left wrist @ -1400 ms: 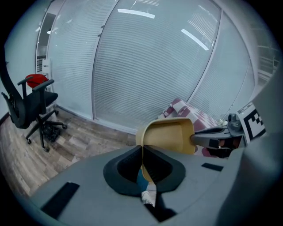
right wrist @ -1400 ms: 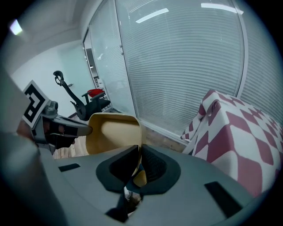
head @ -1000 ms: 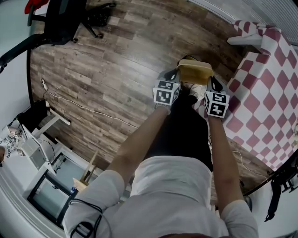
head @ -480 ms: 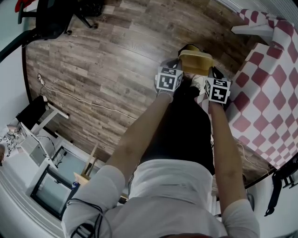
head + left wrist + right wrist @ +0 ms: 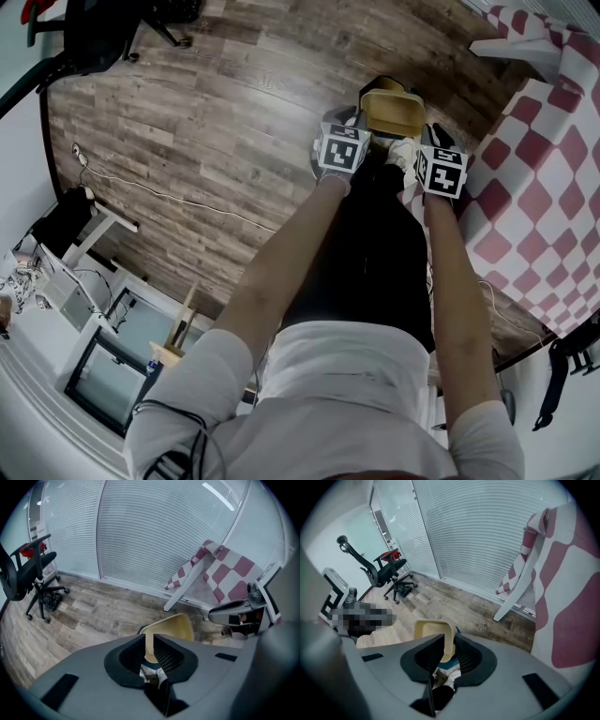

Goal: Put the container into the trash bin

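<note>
Two grippers share one load: the left gripper [image 5: 360, 120] and the right gripper [image 5: 422, 133] each pinch an opposite side of a pale yellow plastic container [image 5: 393, 111], held out in front of the person at about waist height, above the wood-plank floor [image 5: 216, 131]. In the left gripper view the jaws are clenched on the container's thin rim, which stands upright in the narrow slot between them, with the rest of the tub rising beyond. The right gripper view shows the same on the other side: jaws clamped on the wall of the container, its open rectangular mouth turned away towards the room. The tub sits roughly level between the two marker cubes. A dark shape shows just under its far edge in the head view; what it is cannot be told.

A red-and-white chequered cloth [image 5: 539, 159] hangs to the person's right, near the right gripper, with a slanting white leg [image 5: 183, 591] beneath it. A black office chair [image 5: 27, 576] stands well apart on the left, by a wall of white blinds [image 5: 154, 531]. A thin white cable [image 5: 178, 199] trails over the floor, and a monitor [image 5: 98, 389] lies at lower left of the head view.
</note>
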`<state>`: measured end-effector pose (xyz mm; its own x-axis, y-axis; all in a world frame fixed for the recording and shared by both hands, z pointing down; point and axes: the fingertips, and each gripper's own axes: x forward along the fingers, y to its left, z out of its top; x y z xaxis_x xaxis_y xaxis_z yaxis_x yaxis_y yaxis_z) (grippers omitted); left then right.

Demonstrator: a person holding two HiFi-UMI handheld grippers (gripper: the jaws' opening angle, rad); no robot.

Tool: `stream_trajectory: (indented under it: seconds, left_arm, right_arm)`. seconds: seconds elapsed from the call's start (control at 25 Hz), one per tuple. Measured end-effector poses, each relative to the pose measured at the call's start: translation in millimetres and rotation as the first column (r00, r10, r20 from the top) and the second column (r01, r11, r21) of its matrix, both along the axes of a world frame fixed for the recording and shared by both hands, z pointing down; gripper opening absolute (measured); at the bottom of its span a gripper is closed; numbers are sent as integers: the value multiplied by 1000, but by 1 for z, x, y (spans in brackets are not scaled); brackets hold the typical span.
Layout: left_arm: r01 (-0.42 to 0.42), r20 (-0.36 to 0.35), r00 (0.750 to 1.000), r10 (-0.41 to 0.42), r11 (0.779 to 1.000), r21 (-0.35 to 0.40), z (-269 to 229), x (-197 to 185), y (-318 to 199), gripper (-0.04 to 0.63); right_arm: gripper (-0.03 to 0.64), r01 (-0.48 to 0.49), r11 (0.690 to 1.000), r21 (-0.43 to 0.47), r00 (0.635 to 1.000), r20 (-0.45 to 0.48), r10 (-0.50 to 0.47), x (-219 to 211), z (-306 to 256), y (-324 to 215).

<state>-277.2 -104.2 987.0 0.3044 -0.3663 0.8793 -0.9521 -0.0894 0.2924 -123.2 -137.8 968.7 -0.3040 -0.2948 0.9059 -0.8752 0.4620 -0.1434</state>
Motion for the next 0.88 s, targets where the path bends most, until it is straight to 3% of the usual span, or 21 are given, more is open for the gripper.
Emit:
stream_trajectory:
  seconds: [0.44, 0.88]
  left_arm:
    - [1, -10, 1000, 0, 999, 51, -36, 7, -5, 41]
    - [27, -35, 999, -20, 981, 194, -125, 6, -31, 41]
  right_arm:
    - [61, 14, 997, 80, 997, 76, -20, -17, -41, -19]
    - [61, 52, 980, 194, 981, 175, -87, -43, -129, -34]
